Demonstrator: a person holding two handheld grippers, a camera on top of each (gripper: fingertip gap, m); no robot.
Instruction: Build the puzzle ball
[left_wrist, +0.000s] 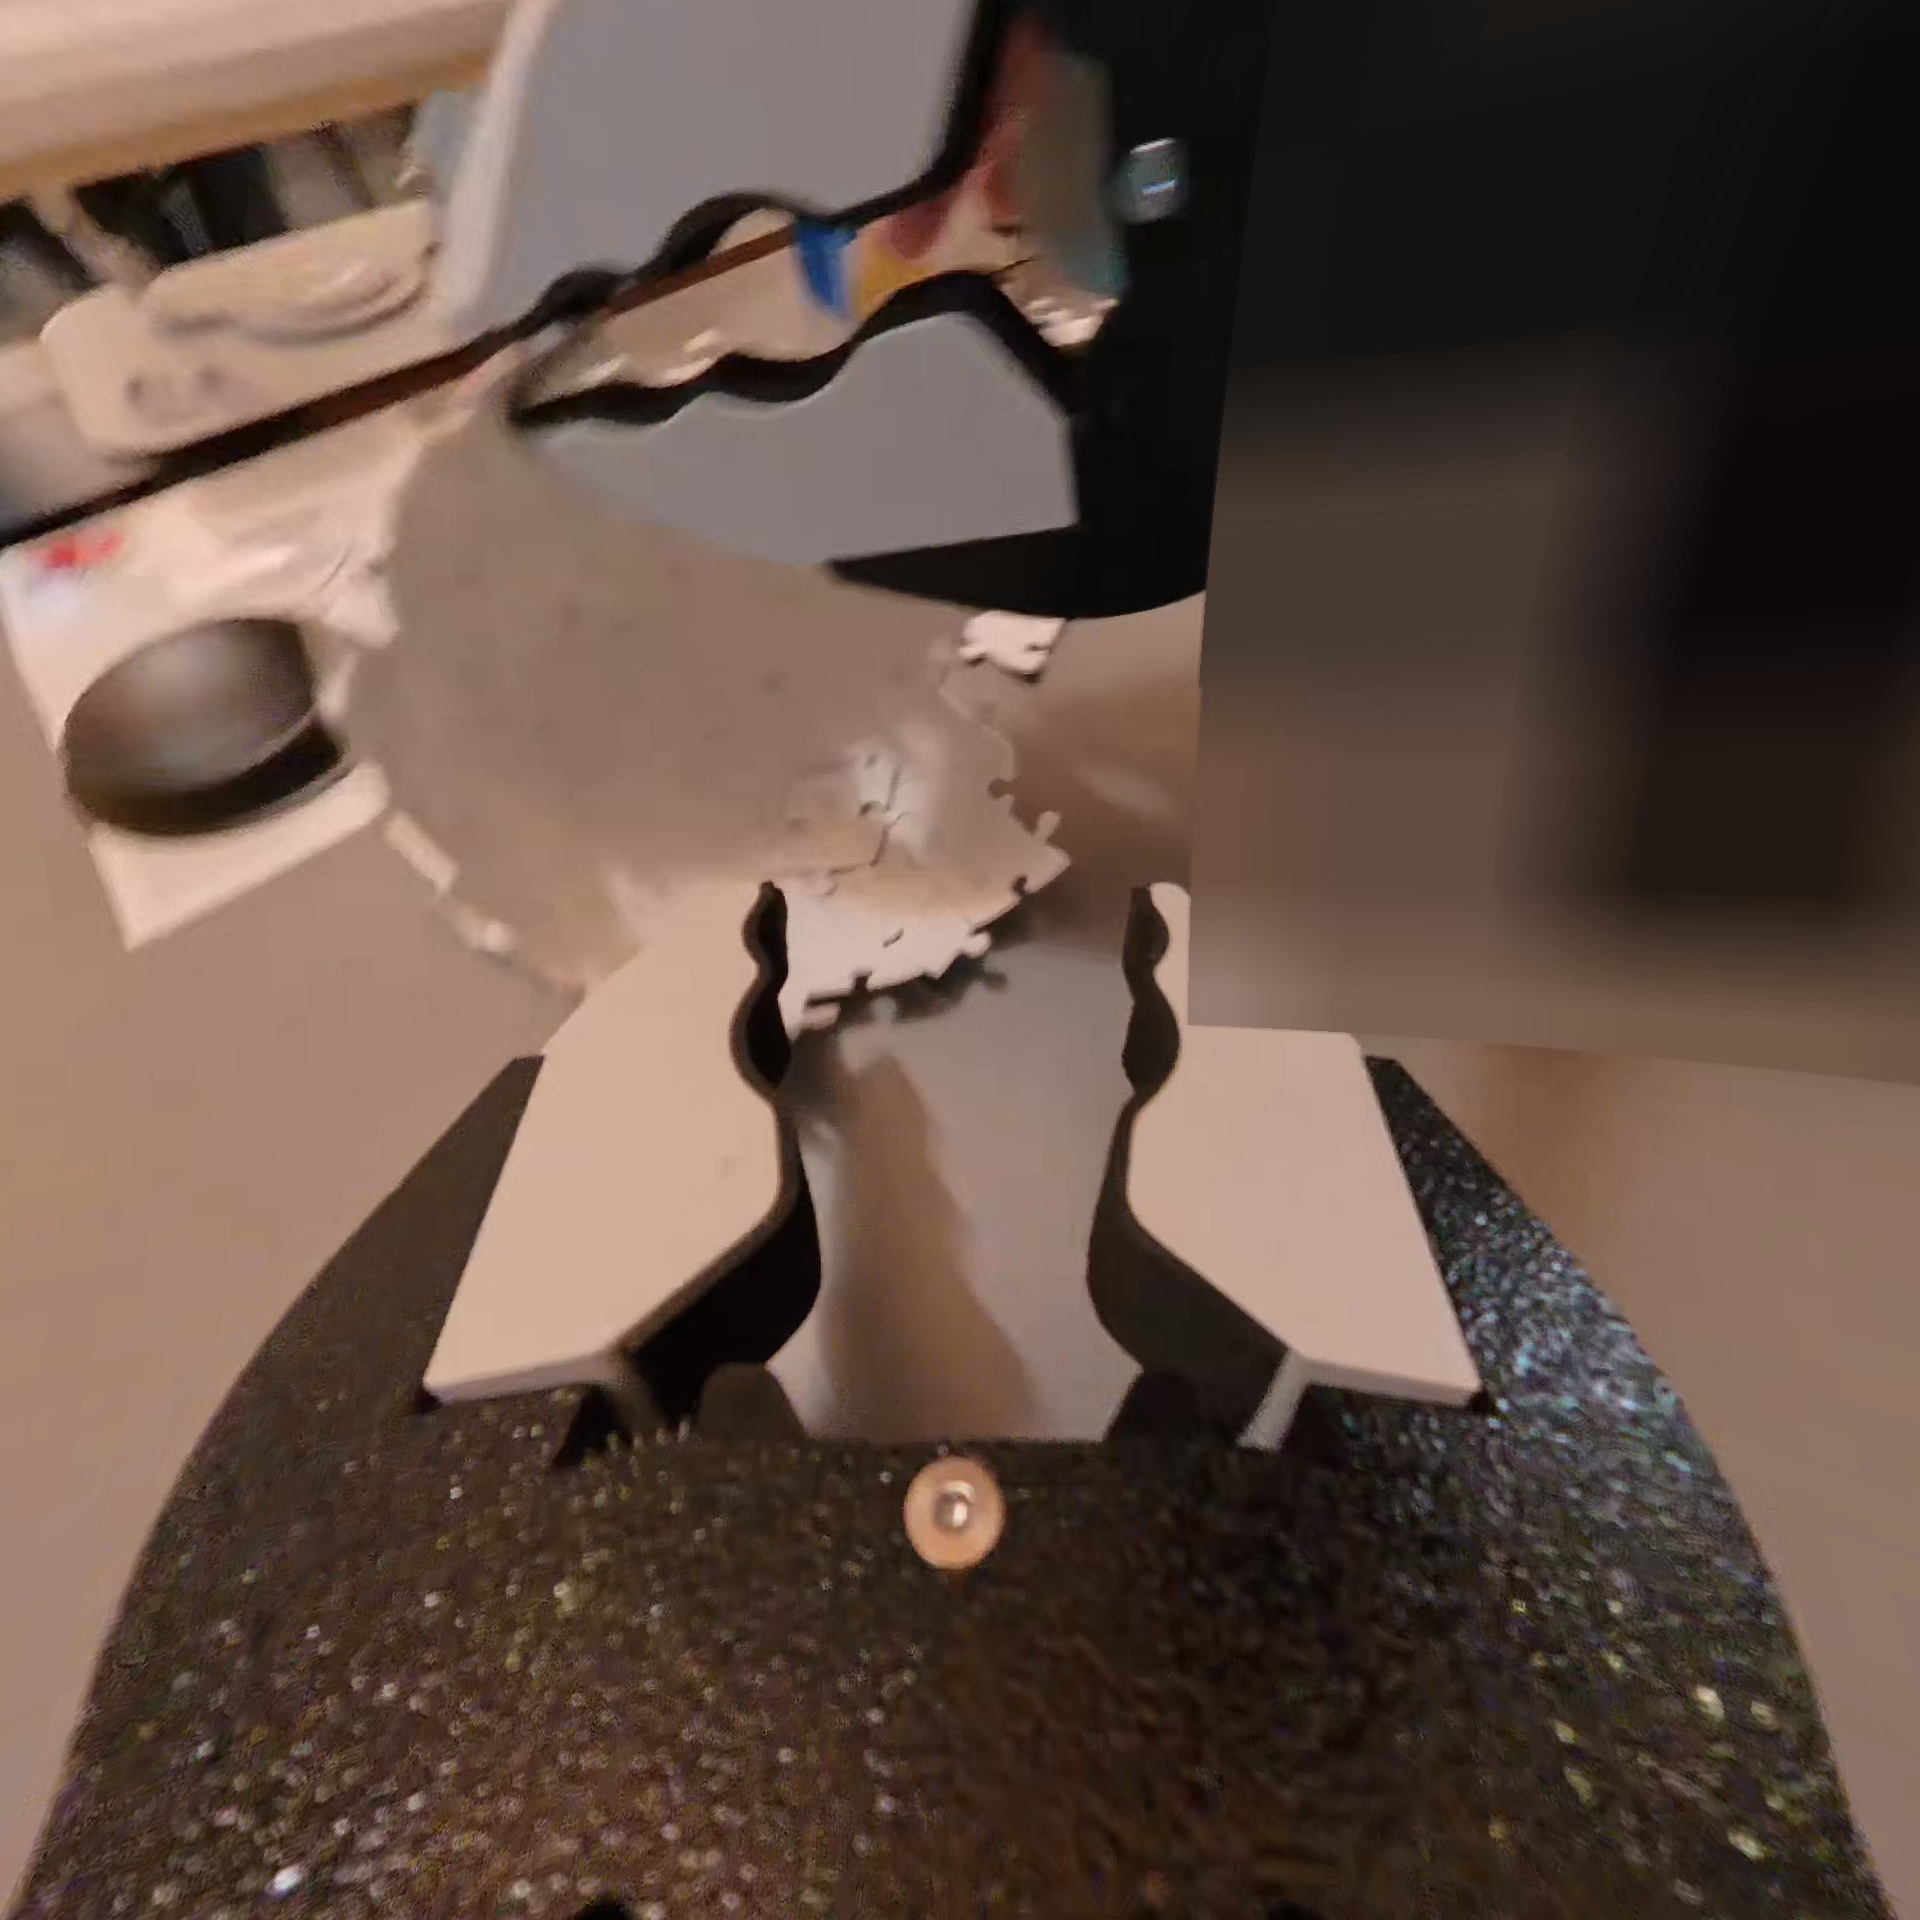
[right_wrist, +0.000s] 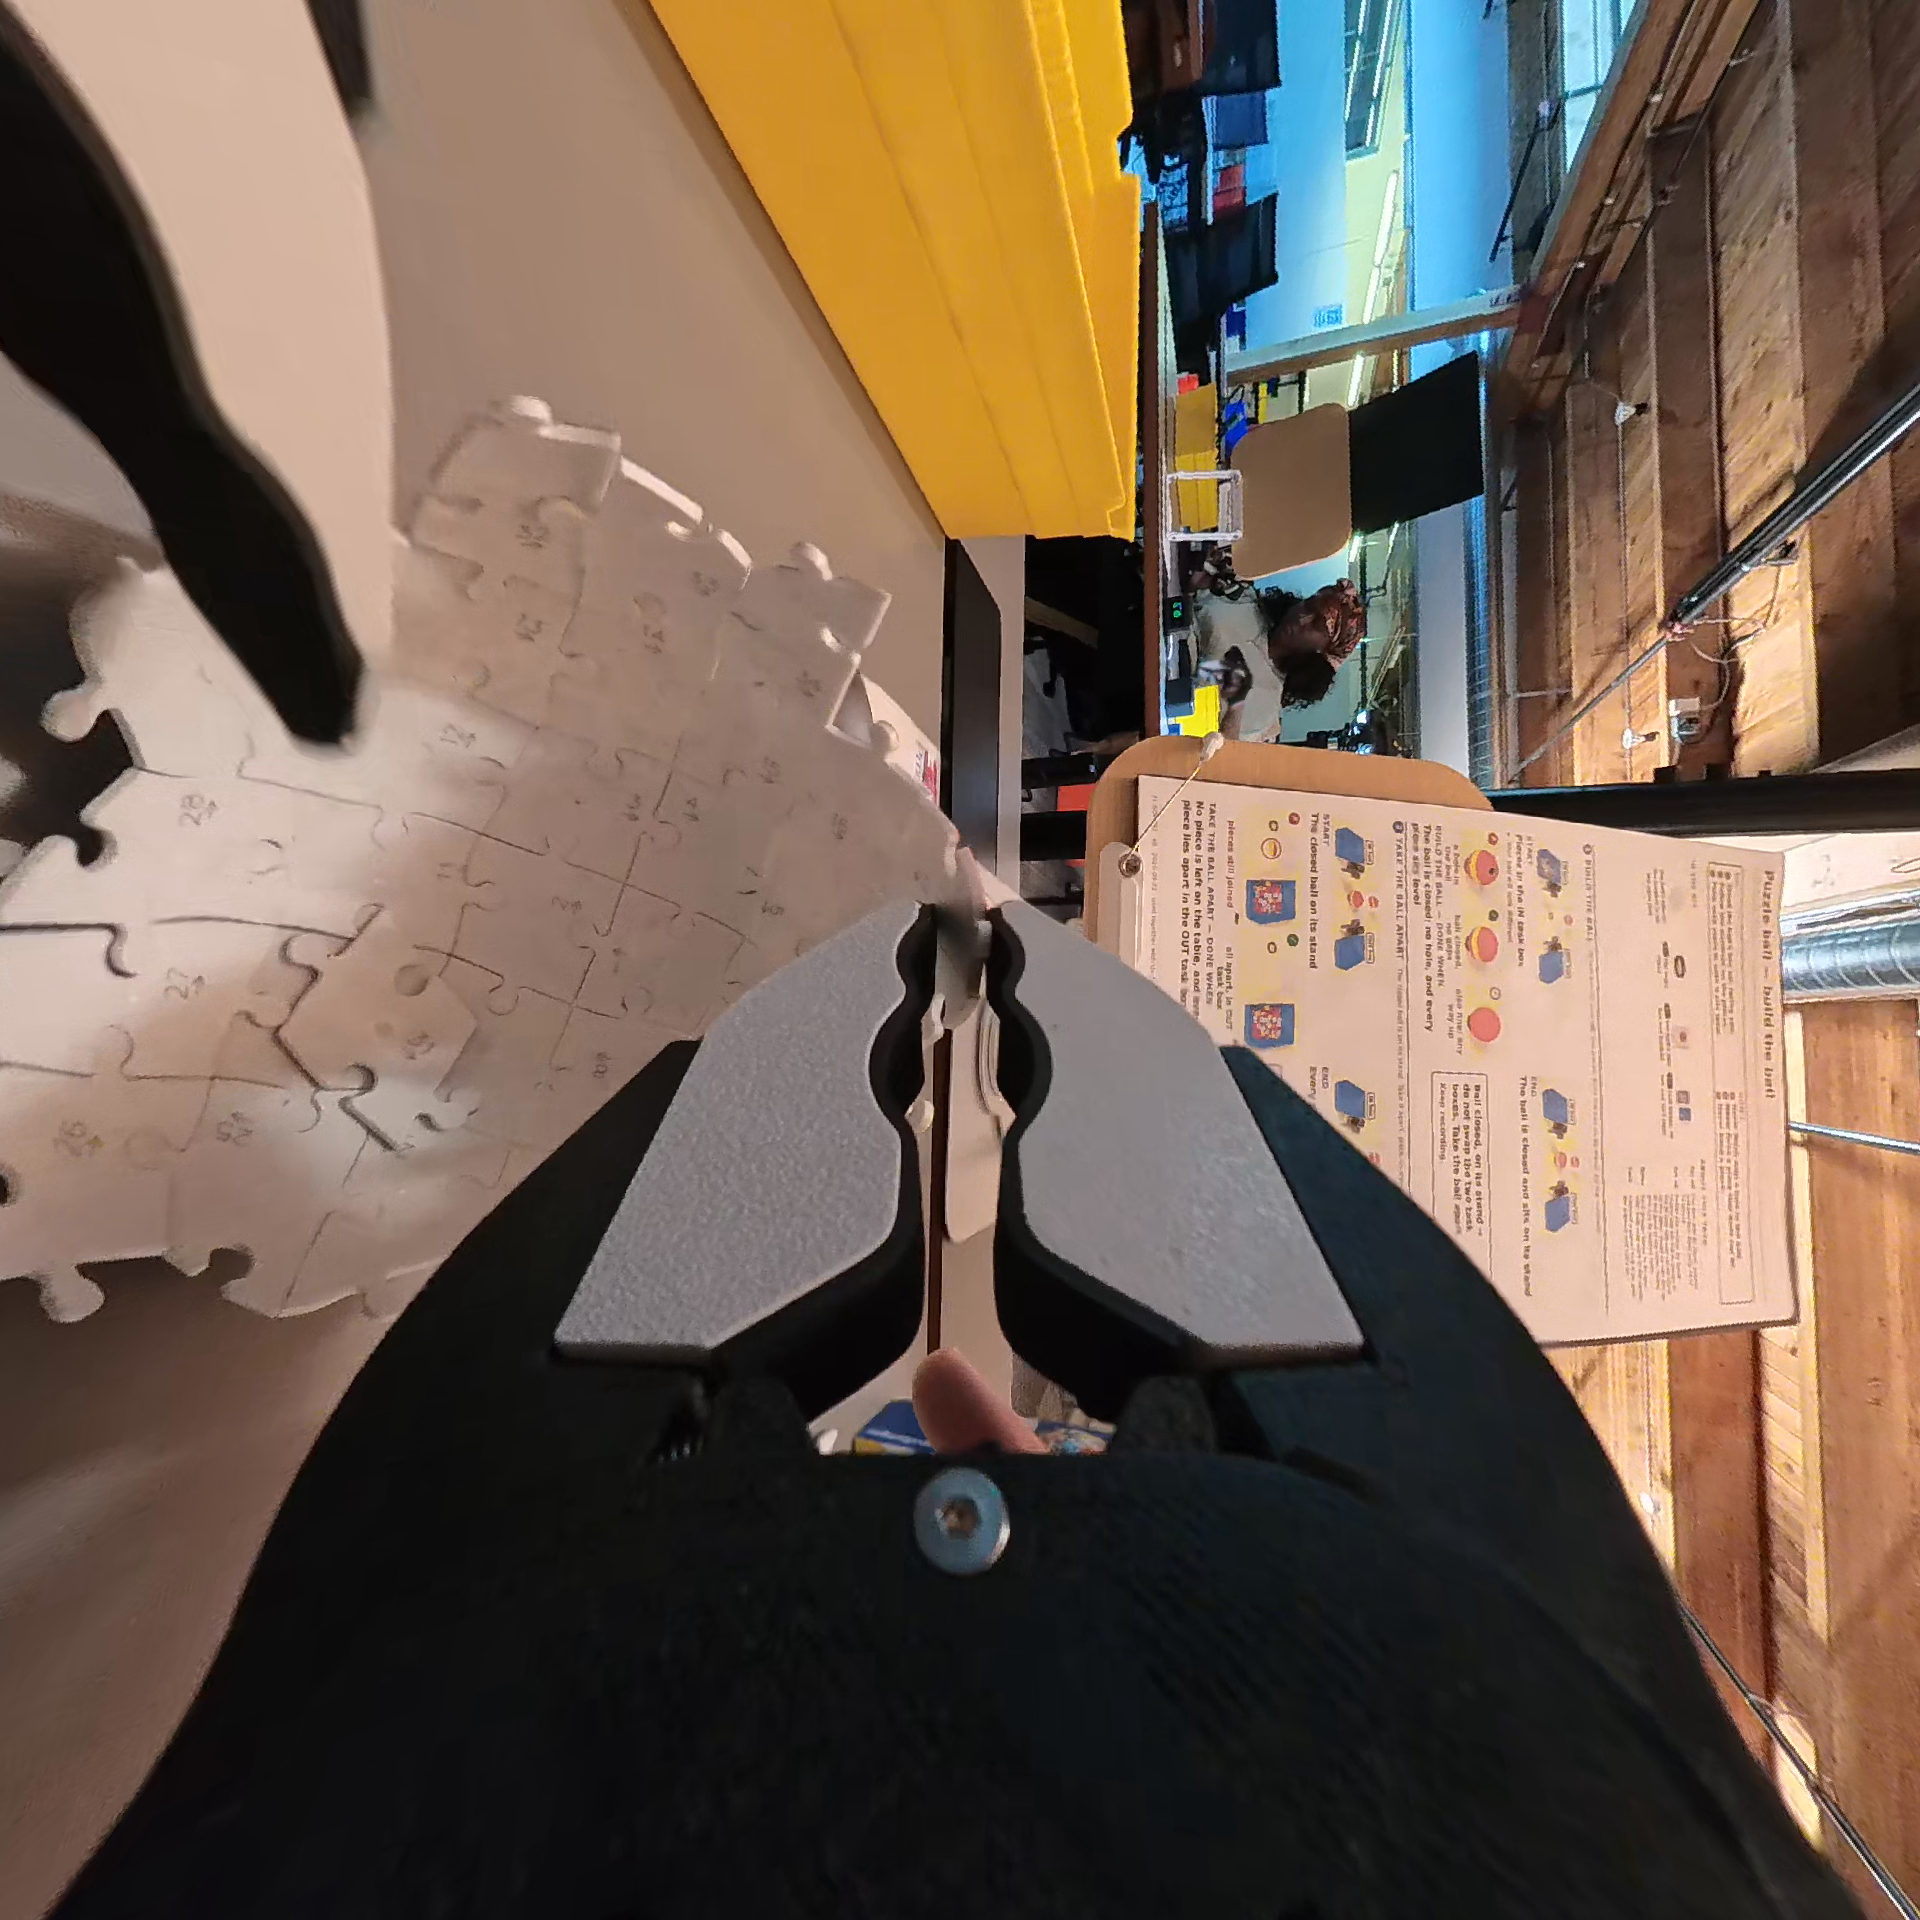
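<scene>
Pinching the curved white plastic puzzle-ball shell (right_wrist: 436, 935) by its rim, right gripper (right_wrist: 961, 935) jaws nearly closed; left gripper (left_wrist: 961, 935) gapes empty. Thin edge-hold, so I reckon joints could pop.

Left wrist view dim, warm and motion-blurred; right wrist view bright, sharper, edges fisheye-bent.

The left gripper (left_wrist: 961, 935) points forward with its fingers spread wide and nothing between them. The right gripper (right_wrist: 958, 925) is rolled onto its side, its fingers drawn almost together and pinching something thin at the tips. It shows again ahead of the left one, tilted (left_wrist: 831, 301).
</scene>
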